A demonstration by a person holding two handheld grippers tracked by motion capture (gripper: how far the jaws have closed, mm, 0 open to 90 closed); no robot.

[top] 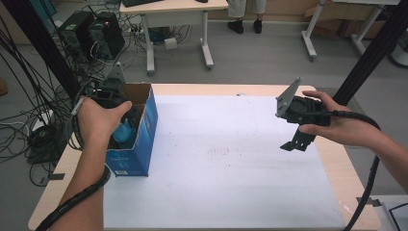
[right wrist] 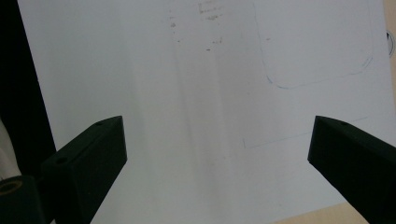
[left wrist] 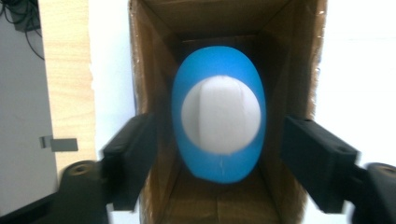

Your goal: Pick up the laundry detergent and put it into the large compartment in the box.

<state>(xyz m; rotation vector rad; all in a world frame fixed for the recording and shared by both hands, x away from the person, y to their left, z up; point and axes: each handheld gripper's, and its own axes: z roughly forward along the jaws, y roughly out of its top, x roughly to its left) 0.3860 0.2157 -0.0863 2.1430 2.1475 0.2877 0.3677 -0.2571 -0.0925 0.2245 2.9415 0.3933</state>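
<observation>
White sheet covers the bench (top: 231, 159); the box (top: 139, 144) stands at its left edge with the bottle (left wrist: 219, 116) inside. My left gripper (left wrist: 219, 163) gapes clear above it, holding nothing; the right gripper (right wrist: 215, 163) idles wide, empty. Placing looks done; next I'd lift straight out.

Grey floor (top: 250, 53), evenly lit. Wooden surface (top: 337, 163) under a white sheet (top: 226, 159) with faint marks. Behind it, a white-legged desk (top: 173, 14) with a keyboard (top: 139, 2) on top. To the left, two black computer towers (top: 94, 33) amid a tangle of black cables (top: 24, 115). Black frame posts (top: 370, 53) slanting at both sides. Another white desk leg (top: 310, 33) at the far right. Someone's feet in dark shoes (top: 245, 25) at the back.
</observation>
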